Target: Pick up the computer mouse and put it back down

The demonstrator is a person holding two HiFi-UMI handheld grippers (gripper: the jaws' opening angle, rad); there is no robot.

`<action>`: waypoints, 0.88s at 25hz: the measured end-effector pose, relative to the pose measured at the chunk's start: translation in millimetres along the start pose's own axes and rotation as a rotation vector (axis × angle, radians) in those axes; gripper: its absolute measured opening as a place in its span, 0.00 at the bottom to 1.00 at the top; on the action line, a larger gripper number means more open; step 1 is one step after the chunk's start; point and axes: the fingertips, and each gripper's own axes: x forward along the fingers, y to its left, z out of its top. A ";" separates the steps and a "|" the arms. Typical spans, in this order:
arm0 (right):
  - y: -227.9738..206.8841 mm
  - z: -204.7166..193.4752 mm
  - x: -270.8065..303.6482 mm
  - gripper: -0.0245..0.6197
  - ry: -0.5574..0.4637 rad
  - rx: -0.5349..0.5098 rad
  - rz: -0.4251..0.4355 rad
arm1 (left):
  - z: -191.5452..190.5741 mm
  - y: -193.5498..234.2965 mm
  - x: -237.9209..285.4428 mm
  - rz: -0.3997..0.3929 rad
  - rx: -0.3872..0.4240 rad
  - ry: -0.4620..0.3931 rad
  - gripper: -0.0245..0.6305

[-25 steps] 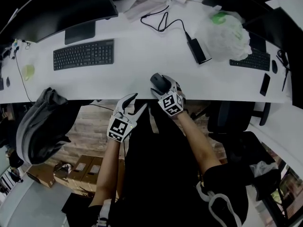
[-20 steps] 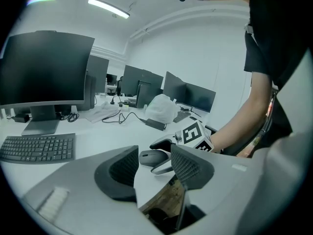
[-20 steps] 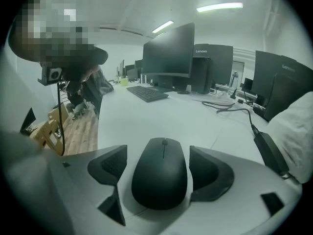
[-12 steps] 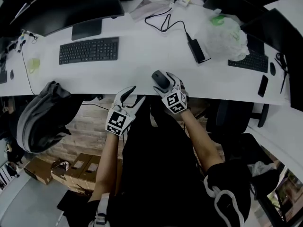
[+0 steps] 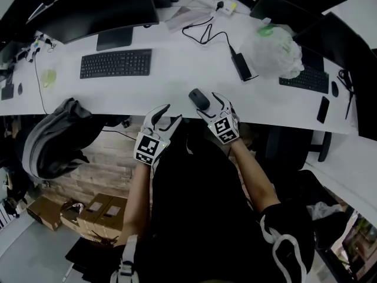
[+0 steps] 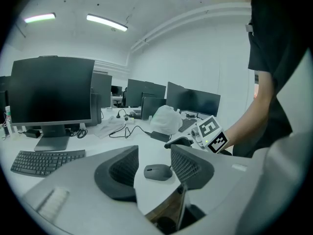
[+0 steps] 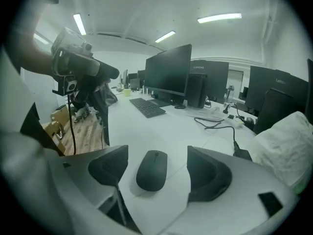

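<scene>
Computer mouse [image 5: 199, 99], dark, lies flat on the white counter [image 5: 165, 81] close to its front edge, touched by nothing. Right hand-held gripper [image 5: 215, 104] sits just behind and to the right of it in the head view; in the right gripper view the mouse lies in the gap between the two spread jaws, with bare counter on either side of it and neither pad against it. Left hand-held gripper [image 5: 166, 117] is at the counter's front edge, left of the mouse and apart from it; jaws spread, nothing pinched, and the mouse is seen past them, further out on the counter. Black keyboard [image 5: 116, 63] lies well to the left and further back, in front of a dark monitor [image 5: 94, 7]. A power adapter [image 5: 240, 63] with a looped cable lies behind the mouse, and a white plastic bag [image 5: 274, 49] sits just right of the adapter. Second keyboard [image 5: 303, 78] at far right
</scene>
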 end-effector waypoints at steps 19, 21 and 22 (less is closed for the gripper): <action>-11.9 41.9 -62.1 0.05 -0.126 -0.006 0.023 | 16.2 -1.4 -12.4 0.063 0.026 -0.045 0.16; -14.9 45.3 -66.2 0.04 -0.132 -0.014 0.021 | 17.5 0.2 -12.5 0.068 0.031 -0.045 0.09; -16.5 46.6 -68.0 0.04 -0.134 -0.018 0.019 | 18.4 1.0 -12.4 0.070 0.033 -0.047 0.07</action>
